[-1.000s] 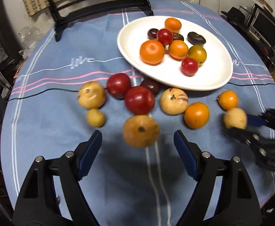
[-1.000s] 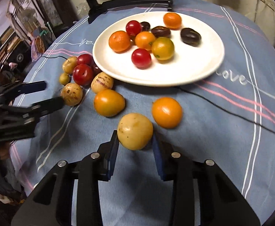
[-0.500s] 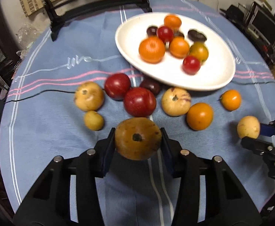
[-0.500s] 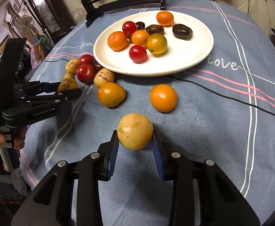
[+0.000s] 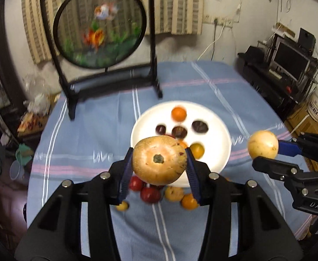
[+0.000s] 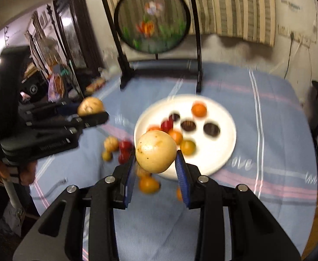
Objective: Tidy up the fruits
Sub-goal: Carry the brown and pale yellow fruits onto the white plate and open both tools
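both grippers carry a fruit above the table, heading for the plate

the left gripper (image 5: 159, 163) is closed snugly on a brown speckled fruit (image 5: 159, 160), pads pressing both flanks; the right gripper (image 6: 155, 165) is clamped narrow on a pale yellow fruit (image 6: 155, 151). both fruits hang clear of the blue tablecloth (image 5: 93, 130), with the white plate (image 5: 221, 152) beyond and loose fruits (image 5: 148, 193) on the cloth at its near rim. to do this well, i judge: carry each fruit level over a bare patch of plate, keep the two grippers apart, lower until it touches, then release gently so nothing rolls.
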A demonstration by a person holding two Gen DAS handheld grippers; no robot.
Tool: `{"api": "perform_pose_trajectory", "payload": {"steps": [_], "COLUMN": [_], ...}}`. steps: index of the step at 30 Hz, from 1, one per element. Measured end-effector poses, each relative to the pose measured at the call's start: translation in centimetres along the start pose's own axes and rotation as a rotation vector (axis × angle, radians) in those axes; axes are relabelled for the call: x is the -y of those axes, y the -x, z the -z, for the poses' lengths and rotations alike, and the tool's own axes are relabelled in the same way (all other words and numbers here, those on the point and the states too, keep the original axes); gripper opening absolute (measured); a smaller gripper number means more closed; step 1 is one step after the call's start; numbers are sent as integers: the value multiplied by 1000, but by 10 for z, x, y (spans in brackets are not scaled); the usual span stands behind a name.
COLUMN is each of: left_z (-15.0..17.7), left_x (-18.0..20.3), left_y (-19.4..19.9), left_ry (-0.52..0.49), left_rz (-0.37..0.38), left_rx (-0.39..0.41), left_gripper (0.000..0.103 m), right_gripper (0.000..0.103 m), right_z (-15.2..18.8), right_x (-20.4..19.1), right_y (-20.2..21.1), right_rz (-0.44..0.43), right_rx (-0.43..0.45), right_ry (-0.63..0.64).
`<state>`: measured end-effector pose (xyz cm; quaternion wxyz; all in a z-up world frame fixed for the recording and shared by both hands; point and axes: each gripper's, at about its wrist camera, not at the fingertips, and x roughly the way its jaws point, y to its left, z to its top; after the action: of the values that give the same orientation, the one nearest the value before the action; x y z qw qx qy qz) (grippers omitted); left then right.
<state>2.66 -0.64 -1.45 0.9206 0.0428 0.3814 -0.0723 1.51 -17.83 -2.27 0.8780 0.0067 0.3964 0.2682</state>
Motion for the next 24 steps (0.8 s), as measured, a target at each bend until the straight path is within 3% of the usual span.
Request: {"api": "perform_pose_trajectory", "payload": {"steps": [7,24], "left_z": [-26,-32], "left_x": [15,11], "left_y": [-2,-55], "left_ry": [-20,-29], "left_rz": [3,-20], "left_rx": [29,-47], "left_gripper": [46,46], "right_gripper": [35,35], "right_z": [-37,-43], "right_x": [10,35], "right_y": [11,-29], "right_rz": [22,13], "right_rx": [67,2], "right_ry": [17,-18]}}
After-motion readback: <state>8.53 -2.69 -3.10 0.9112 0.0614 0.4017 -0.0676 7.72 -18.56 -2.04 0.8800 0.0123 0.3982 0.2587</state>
